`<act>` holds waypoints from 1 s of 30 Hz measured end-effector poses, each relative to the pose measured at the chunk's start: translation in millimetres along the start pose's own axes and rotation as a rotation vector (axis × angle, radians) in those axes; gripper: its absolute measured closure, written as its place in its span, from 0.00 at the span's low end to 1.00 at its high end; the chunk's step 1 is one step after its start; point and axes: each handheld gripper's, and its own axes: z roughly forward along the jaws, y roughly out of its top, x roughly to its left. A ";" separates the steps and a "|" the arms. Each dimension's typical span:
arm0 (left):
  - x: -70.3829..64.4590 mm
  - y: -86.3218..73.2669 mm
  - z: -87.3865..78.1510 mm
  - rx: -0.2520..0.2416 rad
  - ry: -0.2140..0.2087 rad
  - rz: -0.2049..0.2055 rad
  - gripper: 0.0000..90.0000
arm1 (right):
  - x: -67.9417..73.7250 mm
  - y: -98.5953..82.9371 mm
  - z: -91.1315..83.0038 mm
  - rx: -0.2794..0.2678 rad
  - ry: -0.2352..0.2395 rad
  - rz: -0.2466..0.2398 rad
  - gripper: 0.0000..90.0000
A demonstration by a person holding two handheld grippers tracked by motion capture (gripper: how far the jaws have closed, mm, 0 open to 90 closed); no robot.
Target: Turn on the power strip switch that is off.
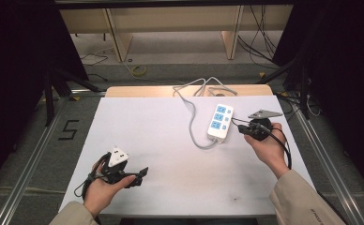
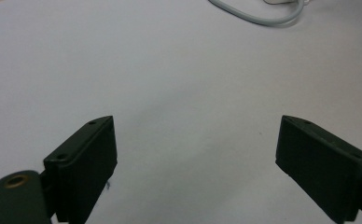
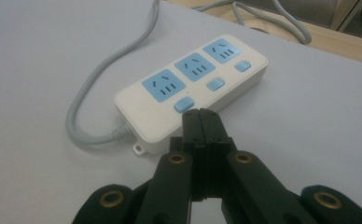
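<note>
- The left gripper (image 1: 140,174) is held in the left hand (image 1: 100,185) near the table's (image 1: 147,122) front left corner, its 2 jaws spread wide above the surface.
- The right gripper (image 1: 242,131) is held in the right hand (image 1: 269,145) towards the table's right edge, its 2 jaws pressed together, empty.

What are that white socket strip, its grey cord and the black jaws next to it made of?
The power strip looks like glossy white moulded plastic with matte blue socket faces and buttons. Its cord bends softly, so probably rubbery grey sheathing. The right gripper has dull black jaws, pressed together, with brass-coloured rivets; hard plastic or coated metal, I cannot tell which.
</note>
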 end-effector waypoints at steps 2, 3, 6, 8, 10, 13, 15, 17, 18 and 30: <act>0.3 0.0 0.0 0.000 0.000 -0.002 0.14 | -0.3 2.2 2.4 0.005 -0.003 -0.003 1.00; 0.3 0.0 0.0 0.001 0.000 -0.002 0.14 | -0.3 2.2 2.4 0.005 -0.003 -0.003 1.00; 0.2 0.1 0.0 0.000 0.001 -0.002 0.14 | 0.4 5.6 4.5 0.003 -0.004 -0.006 1.00; 0.1 0.1 0.0 0.000 0.001 -0.002 0.14 | 1.4 8.3 7.4 0.006 -0.002 -0.007 1.00; 0.1 0.1 0.0 0.000 0.001 -0.002 0.14 | 1.7 9.6 9.4 0.009 -0.003 -0.010 1.00; 0.0 0.1 0.4 -0.002 0.001 -0.004 0.14 | 2.0 10.8 11.3 0.013 -0.003 -0.009 1.00; -0.2 0.1 0.4 -0.002 0.000 -0.004 0.14 | 2.0 11.8 13.1 0.014 0.000 -0.009 1.00; -0.2 0.1 0.4 -0.002 0.000 -0.004 0.14 | 2.0 12.5 14.9 0.018 -0.002 -0.006 1.00; -0.2 0.1 0.5 -0.002 0.000 -0.004 0.14 | 1.8 12.7 15.8 0.019 -0.001 -0.007 1.00; -0.2 0.3 0.6 -0.002 0.000 -0.003 0.14 | 0.0 18.1 24.2 0.038 -0.005 -0.004 1.00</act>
